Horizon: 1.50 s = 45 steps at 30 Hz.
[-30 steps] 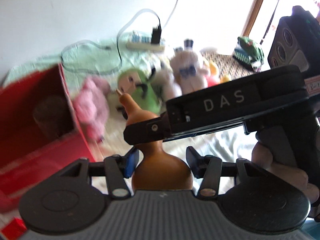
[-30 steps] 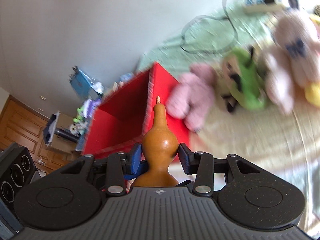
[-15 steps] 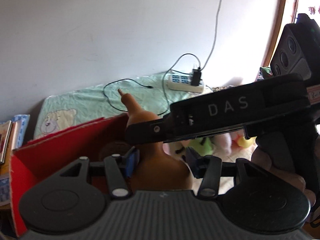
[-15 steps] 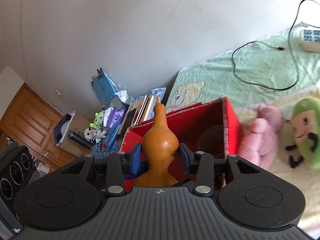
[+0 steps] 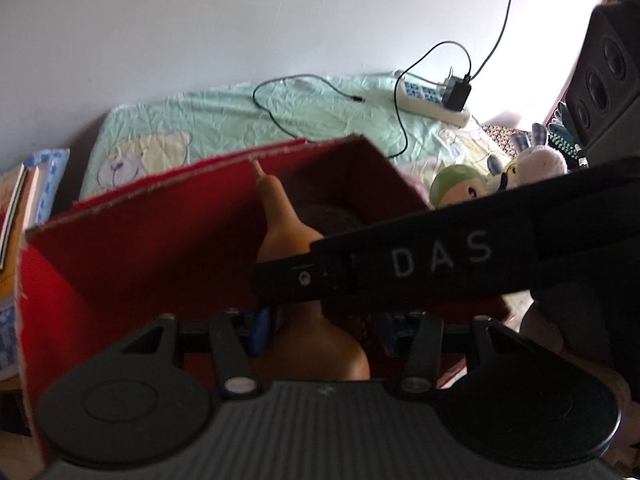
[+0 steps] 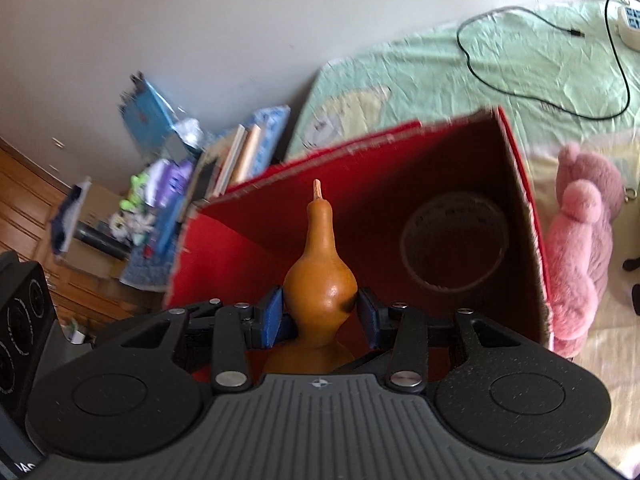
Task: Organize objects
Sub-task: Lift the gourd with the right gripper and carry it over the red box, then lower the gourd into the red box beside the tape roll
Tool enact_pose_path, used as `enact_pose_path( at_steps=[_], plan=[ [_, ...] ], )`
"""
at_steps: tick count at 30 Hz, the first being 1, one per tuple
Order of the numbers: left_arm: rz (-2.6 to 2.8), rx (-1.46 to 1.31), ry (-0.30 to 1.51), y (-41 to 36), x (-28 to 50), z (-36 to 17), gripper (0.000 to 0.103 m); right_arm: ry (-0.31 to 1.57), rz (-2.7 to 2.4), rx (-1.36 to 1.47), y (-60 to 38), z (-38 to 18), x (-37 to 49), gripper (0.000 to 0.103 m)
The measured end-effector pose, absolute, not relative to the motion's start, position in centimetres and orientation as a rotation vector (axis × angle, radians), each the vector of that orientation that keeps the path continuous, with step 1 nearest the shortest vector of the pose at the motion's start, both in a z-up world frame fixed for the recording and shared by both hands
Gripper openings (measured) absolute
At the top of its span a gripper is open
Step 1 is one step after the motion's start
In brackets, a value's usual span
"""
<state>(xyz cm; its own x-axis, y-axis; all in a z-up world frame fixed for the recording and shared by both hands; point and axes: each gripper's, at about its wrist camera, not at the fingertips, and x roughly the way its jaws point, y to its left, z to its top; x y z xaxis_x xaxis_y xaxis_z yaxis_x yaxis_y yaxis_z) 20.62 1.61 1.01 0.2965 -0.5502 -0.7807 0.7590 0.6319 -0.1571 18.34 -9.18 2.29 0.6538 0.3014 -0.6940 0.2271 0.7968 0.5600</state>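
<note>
A brown gourd (image 6: 320, 276) is held by both grippers over the open red box (image 6: 224, 256). My right gripper (image 6: 320, 314) is shut on the gourd's upper bulb, stem pointing forward. My left gripper (image 5: 326, 330) is around the gourd's lower bulb (image 5: 316, 354); its left pad touches, the right pad is hidden behind the right gripper's black body (image 5: 440, 260). In the left wrist view the gourd's neck (image 5: 276, 216) reaches into the red box (image 5: 132, 240). A dark roll of tape (image 6: 454, 242) lies inside the box.
A pink plush (image 6: 580, 256) lies against the box's right side. A green plush (image 5: 456, 184) and a white plush (image 5: 540, 160) lie further right. A power strip (image 5: 432, 98) with cables sits on the green mat (image 5: 240, 120). Books (image 6: 240, 156) and clutter stand left of the box.
Both grippers have carried the gourd from above the plush toys to over the red box and lowered it toward the opening. The grip on the gourd is unchanged.
</note>
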Motion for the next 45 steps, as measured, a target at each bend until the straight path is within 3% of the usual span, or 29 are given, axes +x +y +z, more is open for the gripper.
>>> enact_pose_path(
  at_steps=[20,26,34,45],
  plan=[
    [-0.849,0.208,1.087,2.3,23.5,-2.5,0.052,1.053,-0.051,0.651,-8.5,-1.6,20.8,0.044],
    [-0.842,0.259,1.053,1.9,23.0,-2.6,0.057,1.043,-0.046,0.582,-7.9,-1.0,21.0,0.044],
    [-0.835,0.234,1.064,2.1,23.5,-2.6,0.057,1.027,-0.035,0.701,-9.6,-1.7,20.8,0.045],
    [-0.831,0.228,1.086,2.0,23.6,-2.9,0.057,0.973,-0.096,0.633,-8.6,-0.8,20.8,0.045]
  ],
)
